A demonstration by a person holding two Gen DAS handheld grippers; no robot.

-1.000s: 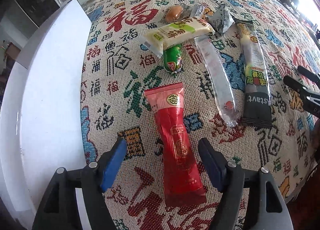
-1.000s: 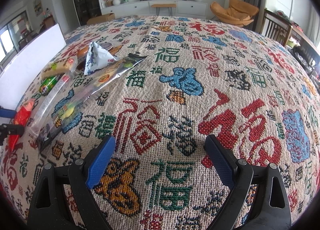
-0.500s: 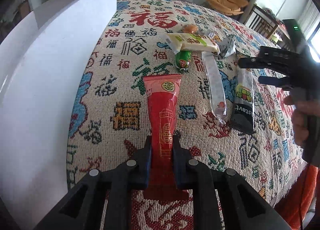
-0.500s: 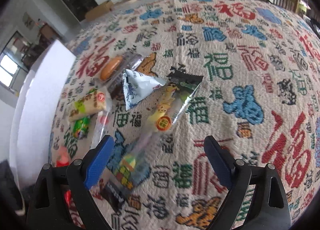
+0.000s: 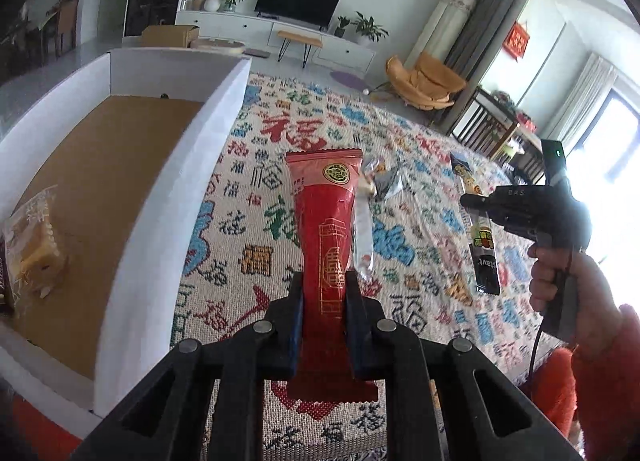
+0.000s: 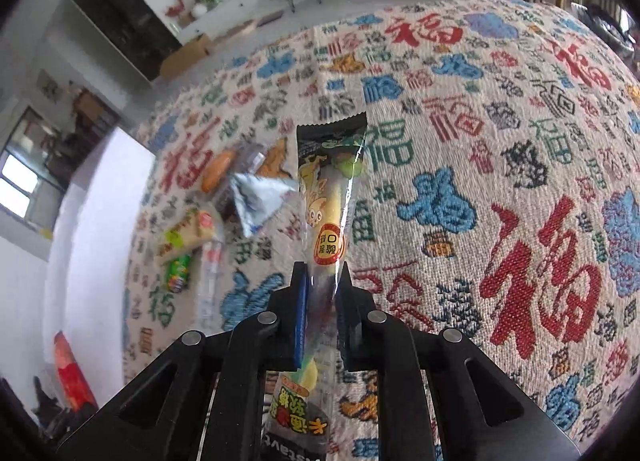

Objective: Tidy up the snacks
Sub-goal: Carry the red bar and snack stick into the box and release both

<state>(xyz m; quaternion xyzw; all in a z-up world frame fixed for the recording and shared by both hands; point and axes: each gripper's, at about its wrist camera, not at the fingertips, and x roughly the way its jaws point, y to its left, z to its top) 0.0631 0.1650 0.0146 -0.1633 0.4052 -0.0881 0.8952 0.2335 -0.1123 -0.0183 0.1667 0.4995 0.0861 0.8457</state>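
Observation:
My left gripper [image 5: 323,281] is shut on a red snack packet [image 5: 326,213], held up off the patterned tablecloth [image 5: 420,229] beside the white box [image 5: 168,221]. My right gripper [image 6: 323,273] is shut on a long black-and-clear snack stick [image 6: 332,181], which hangs lifted above the cloth. In the left wrist view the right gripper [image 5: 476,205] shows at the right with that stick [image 5: 484,257] dangling from it. The red packet [image 6: 72,377] appears at the lower left of the right wrist view.
The white box has a brown cardboard floor and holds a bread packet [image 5: 32,245]. On the cloth lie a silver triangular packet [image 6: 260,197], a cream packet [image 6: 188,233], a green sausage [image 6: 178,273], a clear long packet [image 6: 210,281] and an orange snack [image 6: 216,173].
Both grippers went from open to shut. The left closed on the red packet and lifted it toward the box. The right moved over the long stick, closed on it and raised it.

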